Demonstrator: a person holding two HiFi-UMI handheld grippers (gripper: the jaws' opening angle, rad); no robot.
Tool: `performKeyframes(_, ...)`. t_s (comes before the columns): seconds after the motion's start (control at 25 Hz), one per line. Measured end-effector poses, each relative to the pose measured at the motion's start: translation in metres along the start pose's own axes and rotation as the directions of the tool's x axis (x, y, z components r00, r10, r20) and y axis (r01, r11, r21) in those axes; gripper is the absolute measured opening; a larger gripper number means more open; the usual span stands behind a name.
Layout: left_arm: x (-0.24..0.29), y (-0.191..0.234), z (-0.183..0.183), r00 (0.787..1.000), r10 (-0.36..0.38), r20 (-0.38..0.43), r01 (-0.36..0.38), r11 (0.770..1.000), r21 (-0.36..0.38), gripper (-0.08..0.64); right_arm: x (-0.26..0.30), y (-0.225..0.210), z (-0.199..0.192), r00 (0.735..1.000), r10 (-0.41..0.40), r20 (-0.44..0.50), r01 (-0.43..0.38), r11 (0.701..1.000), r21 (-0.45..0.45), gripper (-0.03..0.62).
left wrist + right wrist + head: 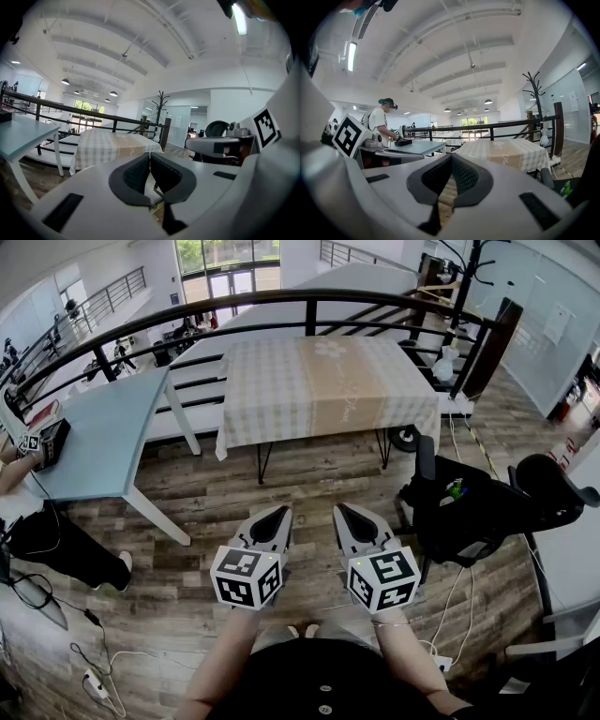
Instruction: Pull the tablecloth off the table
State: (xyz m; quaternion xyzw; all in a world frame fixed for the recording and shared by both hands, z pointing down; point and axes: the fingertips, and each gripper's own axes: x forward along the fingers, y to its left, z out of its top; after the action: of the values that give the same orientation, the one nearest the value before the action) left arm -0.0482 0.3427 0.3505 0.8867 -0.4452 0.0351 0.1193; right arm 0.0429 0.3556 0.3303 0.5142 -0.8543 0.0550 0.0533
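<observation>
Closed jaws come first: the left gripper [149,157] has its two dark pads pressed together with nothing between them, and the right gripper [451,160] is likewise drawn tight and empty. Both are held side by side, just apart, low in front of the person, over the wooden floor [309,488]. Farther off, well apart from both grippers, stands the table [262,461]. The checked tablecloth [328,385] is spread over its whole top, with the edges hanging down on the near side and at both ends. A beige band runs across the cloth's middle. To the near right of the table sits a black office chair [469,507], and to the left is a pale blue table [103,432]. Behind the covered table curves a dark railing [309,306], with a coat stand [466,277] at the far right. Another person [380,123] stands at the blue table.
</observation>
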Motion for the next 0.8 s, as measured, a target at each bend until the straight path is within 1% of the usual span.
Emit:
performKeyframes(0.16,0.001,-0.004,-0.009,1.000,-0.014,-0.025,0.013,1.000,-0.020,0.018,-0.001,-0.002,-0.008,1.000,0.003,-0.025,-0.003,1.000,0.012,0.025)
performKeyframes(0.4,0.000,-0.005,-0.015,0.999,-0.007,-0.038,0.006,1.000,-0.028,0.019,-0.005,0.007,-0.020,0.999,0.024,-0.046,-0.023,1.000,0.016,0.025)
performKeyframes(0.52,0.000,-0.010,-0.018,0.999,-0.013,-0.040,0.011,0.999,-0.032,0.019,-0.008,0.008,-0.020,0.999,0.029,-0.041,-0.028,0.999,0.018,0.026)
performKeyframes(0.68,0.003,-0.017,-0.020,0.999,-0.017,-0.036,0.016,0.999,-0.038,0.020,-0.012,0.006,-0.021,0.997,0.063,-0.034,-0.062,0.997,0.046,0.026)
performKeyframes(0.8,0.008,-0.019,-0.022,0.999,-0.008,-0.036,0.006,0.999,-0.047,0.018,-0.012,0.000,-0.024,0.997,0.064,-0.040,-0.063,0.998,0.029,0.026)
